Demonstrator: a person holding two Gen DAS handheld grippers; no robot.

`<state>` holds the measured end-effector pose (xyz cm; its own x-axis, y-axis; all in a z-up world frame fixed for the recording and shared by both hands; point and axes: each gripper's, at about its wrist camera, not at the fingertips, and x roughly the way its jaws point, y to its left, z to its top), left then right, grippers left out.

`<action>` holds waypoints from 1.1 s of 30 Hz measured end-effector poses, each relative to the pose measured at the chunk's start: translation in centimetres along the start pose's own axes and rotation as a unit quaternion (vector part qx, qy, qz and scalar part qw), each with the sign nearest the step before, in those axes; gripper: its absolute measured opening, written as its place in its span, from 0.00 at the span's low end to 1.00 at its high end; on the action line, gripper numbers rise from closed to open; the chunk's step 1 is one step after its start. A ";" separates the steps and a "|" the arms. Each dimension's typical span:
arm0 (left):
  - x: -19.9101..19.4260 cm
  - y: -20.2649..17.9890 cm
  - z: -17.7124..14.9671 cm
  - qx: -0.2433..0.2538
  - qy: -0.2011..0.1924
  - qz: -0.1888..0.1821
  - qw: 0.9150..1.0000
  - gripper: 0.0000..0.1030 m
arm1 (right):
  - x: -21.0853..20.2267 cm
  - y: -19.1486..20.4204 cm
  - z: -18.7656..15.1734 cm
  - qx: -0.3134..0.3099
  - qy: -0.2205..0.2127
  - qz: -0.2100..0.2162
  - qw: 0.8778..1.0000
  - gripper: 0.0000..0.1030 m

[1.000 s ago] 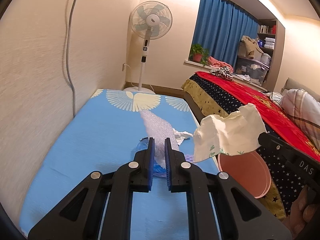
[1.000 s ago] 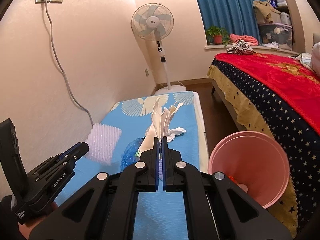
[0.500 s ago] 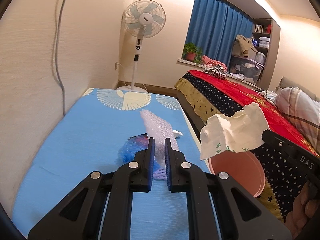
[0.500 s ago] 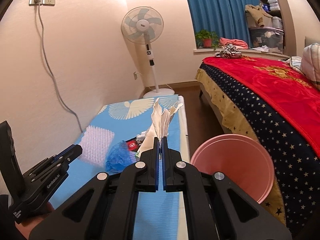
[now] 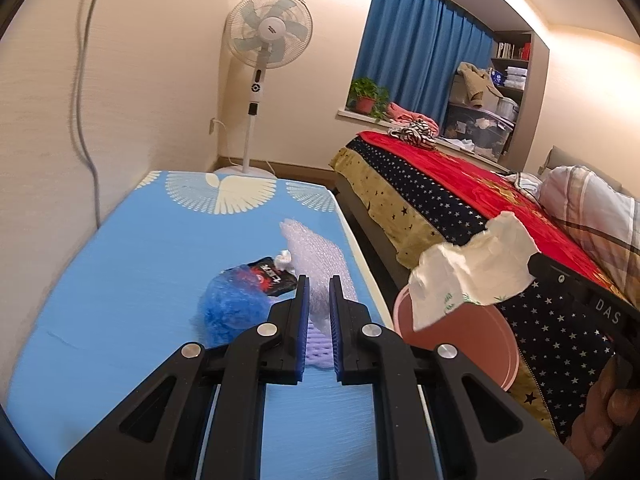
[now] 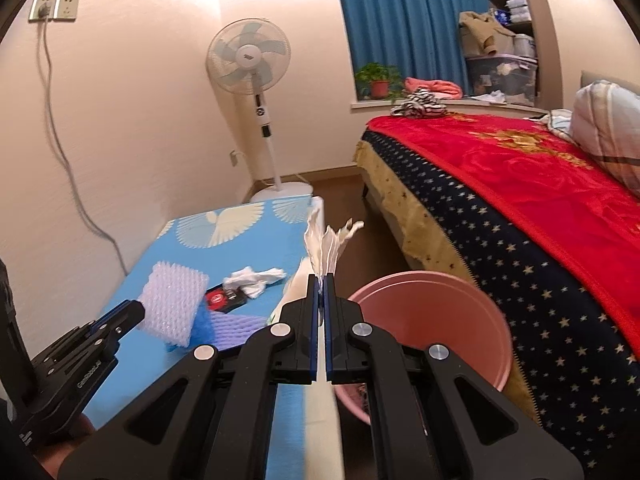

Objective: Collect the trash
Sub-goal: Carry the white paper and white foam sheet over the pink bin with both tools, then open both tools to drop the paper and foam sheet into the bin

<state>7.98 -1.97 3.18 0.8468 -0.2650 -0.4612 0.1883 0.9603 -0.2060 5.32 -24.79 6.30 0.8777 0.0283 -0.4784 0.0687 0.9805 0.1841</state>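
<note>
**Both grippers carry trash toward the pink bin**

The step in hand seems to be the carrying: each gripper already has one piece of trash, and the drop is not yet done.

The left gripper has its jaws nearly closed on a sheet of bubble wrap, which stands up between the blue pads above the desk. The wrap is thin, translucent and covered with small round bubbles; I think it will bend easily and spring a little when released.

The right gripper is closed tight on a crumpled paper. The paper is whitish, with torn edges and a small green print, and it hangs over the left rim of the pink bin. The bin is round, smooth plastic, and stands on the floor between the desk and the bed.

More trash lies on the blue patterned cover of the desk: a fluffy blue ball, a black and red wrapper, a crumpled white tissue and a lilac foam net with a ribbed mesh texture.

The next move, in my judgement, calls for bringing the paper fully above the bin's mouth and then opening the jaws. The bubble wrap must travel to the right, past the edge of the desk, before it can drop in. Both pieces are light, so they may drift and miss.
</note>
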 end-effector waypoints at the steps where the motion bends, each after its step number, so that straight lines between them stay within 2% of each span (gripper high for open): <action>1: 0.2 -0.2 0.0 0.000 0.001 -0.002 1.000 0.10 | 0.0 -0.4 0.1 0.004 -0.001 -0.004 1.000 0.02; 19: 3.8 -6.6 -1.3 0.025 0.018 -0.065 0.997 0.10 | 0.6 -6.9 0.3 0.037 -0.014 -0.089 0.995 0.02; 27: 5.9 -9.8 -2.2 0.050 0.034 -0.096 0.994 0.10 | 1.2 -7.6 0.0 0.027 -0.015 -0.118 0.993 0.02; 33: 7.6 -11.1 -2.9 0.050 0.048 -0.108 0.992 0.10 | 1.9 -8.5 -0.1 0.033 -0.011 -0.129 0.991 0.02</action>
<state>10.92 -14.90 -0.59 0.7303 -0.4682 -0.4974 0.4133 0.8826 -0.2239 6.34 -33.10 3.77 0.8370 -0.2269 -0.4979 0.3229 0.9394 0.1147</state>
